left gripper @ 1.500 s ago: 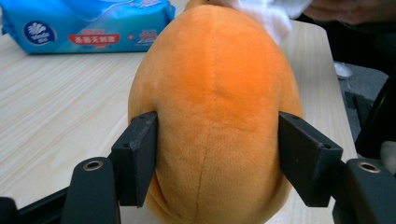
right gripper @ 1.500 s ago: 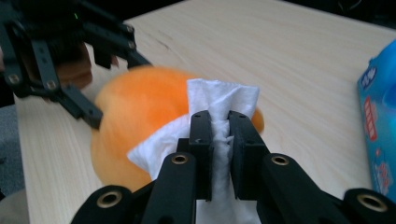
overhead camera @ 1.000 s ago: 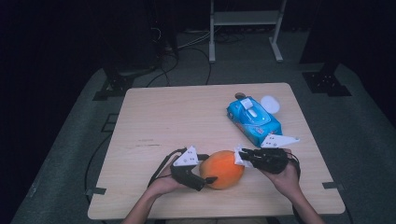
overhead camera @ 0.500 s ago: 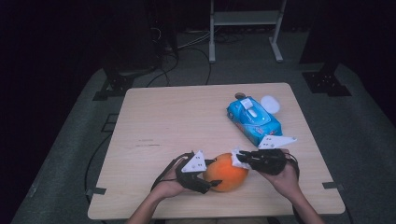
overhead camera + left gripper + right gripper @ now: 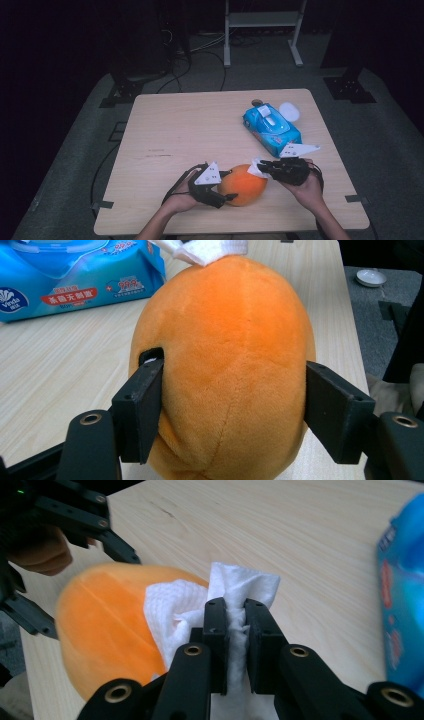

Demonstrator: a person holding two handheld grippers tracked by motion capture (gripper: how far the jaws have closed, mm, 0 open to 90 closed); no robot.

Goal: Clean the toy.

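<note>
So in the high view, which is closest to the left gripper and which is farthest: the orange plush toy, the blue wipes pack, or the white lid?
From the left gripper:
1. Orange plush toy, between its jaws.
2. Blue wipes pack, farther back and right.
3. White lid, beyond the pack, near the table's far edge.

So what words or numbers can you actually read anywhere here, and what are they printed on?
"Vinda": white brand logo on the blue wet wipe pack, at its left end in the left gripper view.
"99.9": in a small badge on the same pack, seemingly followed by a percent sign.
White Chinese characters on the pack's red banner: too blurred to read.
The plush orange, the white wipe and the table carry no writing.
</note>
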